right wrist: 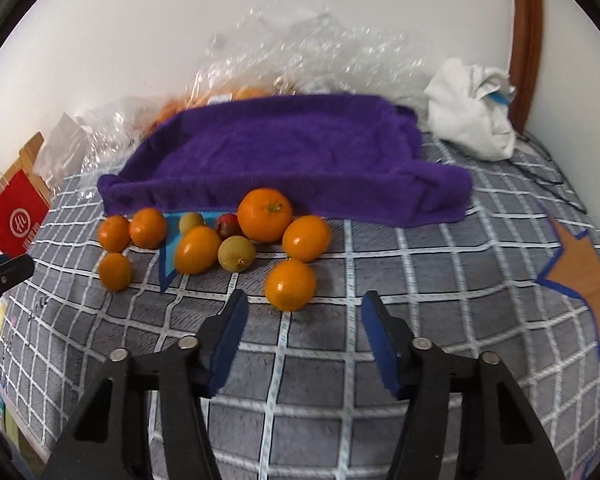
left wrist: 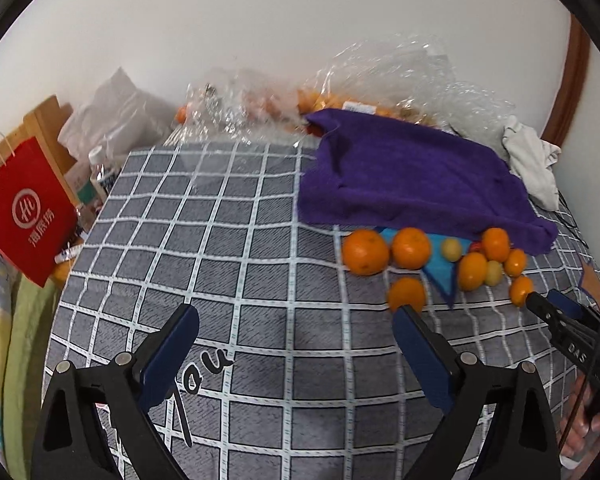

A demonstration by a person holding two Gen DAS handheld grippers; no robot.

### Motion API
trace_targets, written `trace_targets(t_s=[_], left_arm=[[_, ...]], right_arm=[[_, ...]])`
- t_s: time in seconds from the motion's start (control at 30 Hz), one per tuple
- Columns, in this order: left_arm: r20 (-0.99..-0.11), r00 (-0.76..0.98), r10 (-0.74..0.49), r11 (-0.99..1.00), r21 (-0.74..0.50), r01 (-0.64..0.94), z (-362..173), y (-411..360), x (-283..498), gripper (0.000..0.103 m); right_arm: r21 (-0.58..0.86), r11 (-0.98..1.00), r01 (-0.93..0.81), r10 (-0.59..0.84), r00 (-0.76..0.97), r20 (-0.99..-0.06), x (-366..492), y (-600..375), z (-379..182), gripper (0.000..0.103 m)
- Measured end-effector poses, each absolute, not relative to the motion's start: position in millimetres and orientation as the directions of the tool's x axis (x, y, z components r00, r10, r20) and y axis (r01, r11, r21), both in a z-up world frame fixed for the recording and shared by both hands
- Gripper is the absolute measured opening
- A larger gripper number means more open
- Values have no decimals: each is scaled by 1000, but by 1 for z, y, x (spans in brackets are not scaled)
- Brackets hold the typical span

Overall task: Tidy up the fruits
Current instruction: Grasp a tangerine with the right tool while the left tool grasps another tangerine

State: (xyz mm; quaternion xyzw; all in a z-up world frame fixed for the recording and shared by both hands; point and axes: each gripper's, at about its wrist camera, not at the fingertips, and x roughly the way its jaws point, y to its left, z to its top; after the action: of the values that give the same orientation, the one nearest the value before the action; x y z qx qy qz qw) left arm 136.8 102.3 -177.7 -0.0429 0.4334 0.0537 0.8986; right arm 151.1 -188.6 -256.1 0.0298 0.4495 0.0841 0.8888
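I'm looking down both grippers at a bed covered with a grey checked blanket. My left gripper is hanging over bare blanket with its jaws spread wide and nothing between them; the tip of its right finger is sitting just in front of one orange at the near edge of the fruit pile. My right gripper is pointing down at the fruit with its jaws apart, narrower than the left pair, and nothing is being pinched; the nearest orange is lying just ahead of the gap, not touching either pad.

The fruits are sitting in a loose cluster on the blanket, right against the front edge of a purple towel. I'm seeing a big orange with a green stem at the back, smaller oranges around it, two yellow-green fruits, the nearer beside the big orange, and a small red fruit half hidden behind them. Part of the cluster is resting on a blue star patch.

Behind the towel, crumpled clear plastic bags are leaning on the wall, with more oranges showing through. A white cloth bundle is lying to the right, a red paper bag off the left edge.
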Motion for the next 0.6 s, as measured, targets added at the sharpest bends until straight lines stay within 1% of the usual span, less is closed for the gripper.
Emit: trace_targets(t_s=[0.1, 0.17, 0.23, 0.3, 0.47, 0.6], left_arm=[[-796, 604, 47, 990, -44, -136, -186, 105, 142, 97], [-798, 601, 42, 990, -48, -133, -190, 104, 146, 97], [-796, 604, 28, 990, -62, -126, -191, 102, 150, 97], [-792, 610, 10, 990, -80, -120, -192, 98, 156, 97], [-787, 615, -45, 985, -139, -106, -196, 86, 178, 96], [-801, 597, -34, 989, -113, -96, -204, 74, 195, 90]], right_arm=[[157, 980, -122, 198, 555, -808, 163, -185, -267, 51], [165, 977, -132, 210, 533, -819, 170, -183, -275, 41], [137, 980, -147, 195, 544, -816, 169, -179, -276, 35], [120, 978, -169, 194, 537, -821, 167, -177, -276, 33], [92, 979, -184, 178, 535, -826, 159, -188, -273, 33], [75, 984, -163, 153, 545, -824, 153, -211, -270, 33]])
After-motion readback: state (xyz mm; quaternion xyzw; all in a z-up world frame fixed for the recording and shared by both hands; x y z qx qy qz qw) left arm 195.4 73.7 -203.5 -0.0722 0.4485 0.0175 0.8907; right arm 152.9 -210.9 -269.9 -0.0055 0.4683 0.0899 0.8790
